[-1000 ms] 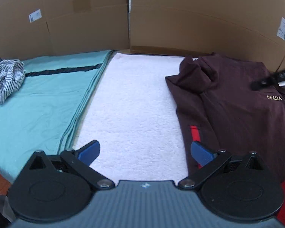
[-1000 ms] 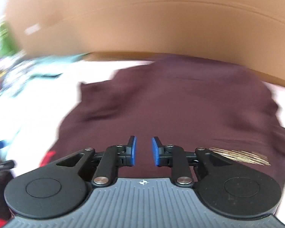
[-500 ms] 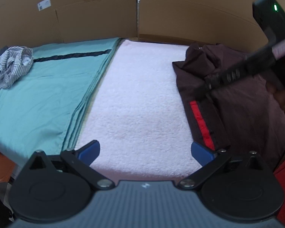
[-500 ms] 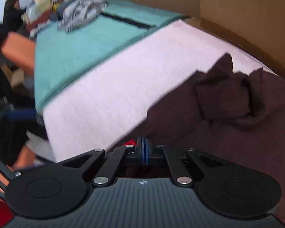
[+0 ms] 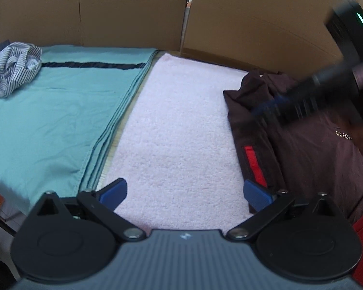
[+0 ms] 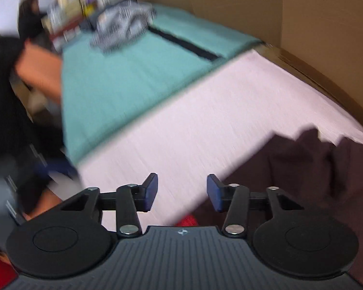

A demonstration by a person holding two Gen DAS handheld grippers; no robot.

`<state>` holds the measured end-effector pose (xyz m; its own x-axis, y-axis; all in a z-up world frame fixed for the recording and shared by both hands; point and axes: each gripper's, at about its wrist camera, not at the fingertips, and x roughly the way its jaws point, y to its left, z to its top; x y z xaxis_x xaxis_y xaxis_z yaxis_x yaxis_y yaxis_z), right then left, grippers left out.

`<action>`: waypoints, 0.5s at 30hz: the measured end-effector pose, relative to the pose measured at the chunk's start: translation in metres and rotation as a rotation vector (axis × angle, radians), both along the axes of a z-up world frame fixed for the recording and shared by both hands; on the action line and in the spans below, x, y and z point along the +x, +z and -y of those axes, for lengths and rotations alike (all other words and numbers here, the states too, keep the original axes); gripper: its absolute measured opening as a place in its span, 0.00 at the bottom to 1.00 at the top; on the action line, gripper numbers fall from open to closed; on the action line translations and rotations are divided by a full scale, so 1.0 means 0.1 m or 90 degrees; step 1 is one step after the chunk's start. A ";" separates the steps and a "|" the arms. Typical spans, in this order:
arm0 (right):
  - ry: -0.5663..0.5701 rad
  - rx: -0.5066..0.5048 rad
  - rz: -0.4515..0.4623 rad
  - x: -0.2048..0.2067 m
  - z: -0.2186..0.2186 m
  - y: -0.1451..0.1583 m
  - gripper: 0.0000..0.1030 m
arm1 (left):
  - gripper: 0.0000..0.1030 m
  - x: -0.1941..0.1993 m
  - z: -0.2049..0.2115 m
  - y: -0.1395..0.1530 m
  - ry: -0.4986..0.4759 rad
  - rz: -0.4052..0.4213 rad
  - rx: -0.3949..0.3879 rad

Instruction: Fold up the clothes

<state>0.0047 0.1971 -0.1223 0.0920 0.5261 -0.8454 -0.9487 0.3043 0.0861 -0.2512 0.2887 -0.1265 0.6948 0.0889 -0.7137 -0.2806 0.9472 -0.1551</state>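
Note:
A dark maroon shirt [image 5: 309, 149] with a red stripe and small gold lettering lies on the right part of a pale pink towel [image 5: 181, 125]. Its bunched corner also shows in the right wrist view as the maroon shirt [image 6: 302, 169]. My left gripper [image 5: 185, 193] stands wide open over the towel's near edge, nothing between its fingers. My right gripper [image 6: 181, 192] hovers at the shirt's left edge, its jaws opening with no cloth pinched between them. In the left wrist view the right gripper [image 5: 273, 104] appears as a blurred dark tool above the shirt.
A teal sheet [image 5: 55, 111] with a dark stripe covers the left side. A crumpled striped garment [image 5: 12, 72] lies at its far corner. Cardboard panels [image 5: 230, 17] wall off the back. A person's arm and cluttered items [image 6: 36, 67] are beyond the teal sheet.
My right gripper swung across to the shirt's left edge, shut fully, then opened. The left gripper stayed open and drifted slightly, so the shirt now sits further right in its view.

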 end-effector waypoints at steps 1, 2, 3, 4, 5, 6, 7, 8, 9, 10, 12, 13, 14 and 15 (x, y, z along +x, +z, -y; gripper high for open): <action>0.002 -0.023 0.026 -0.07 0.06 -0.12 0.46 | 0.99 0.01 -0.01 -0.01 0.001 0.000 -0.005; -0.007 -0.030 0.029 -0.09 0.10 -0.19 0.42 | 0.99 0.02 -0.01 -0.02 0.003 -0.001 -0.008; -0.020 -0.026 0.019 -0.09 0.12 -0.24 0.35 | 0.99 0.04 0.00 -0.02 0.001 -0.001 -0.008; -0.034 -0.021 0.009 -0.09 0.15 -0.28 0.24 | 0.99 0.06 0.00 -0.02 -0.002 -0.002 -0.007; -0.048 -0.015 0.002 -0.06 0.16 -0.27 0.15 | 0.99 0.07 0.00 -0.01 -0.006 -0.001 -0.003; -0.062 -0.009 -0.003 -0.03 0.15 -0.22 0.02 | 0.99 0.08 0.01 0.00 -0.011 0.000 0.004; -0.074 0.008 -0.015 0.03 0.13 -0.15 0.02 | 0.99 0.08 0.02 0.01 -0.013 0.000 0.009; -0.089 0.038 -0.035 0.11 0.10 -0.05 0.02 | 0.99 0.08 0.02 0.01 -0.015 0.000 0.013; -0.108 0.072 -0.056 0.19 0.06 0.06 0.02 | 0.99 0.07 0.02 0.01 -0.014 0.000 0.013; -0.126 0.107 -0.076 0.27 0.03 0.17 0.02 | 0.99 0.05 0.01 0.01 -0.012 -0.001 0.009; -0.158 0.175 -0.140 0.42 -0.07 0.31 0.02 | 0.99 0.03 -0.01 0.01 -0.007 -0.003 0.001; -0.173 0.210 -0.174 0.50 -0.12 0.37 0.02 | 0.99 0.02 -0.02 0.02 -0.005 -0.003 -0.001; -0.185 0.242 -0.210 0.56 -0.17 0.41 0.02 | 0.99 0.02 -0.02 0.02 -0.002 -0.002 0.000; -0.180 0.255 -0.242 0.57 -0.24 0.41 0.02 | 0.99 0.02 -0.03 0.03 0.002 0.000 0.000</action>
<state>0.0620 0.2215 -0.0809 0.0048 0.8083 -0.5888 -0.7170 0.4132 0.5614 -0.2488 0.2920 -0.1236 0.6945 0.0908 -0.7138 -0.2834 0.9463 -0.1554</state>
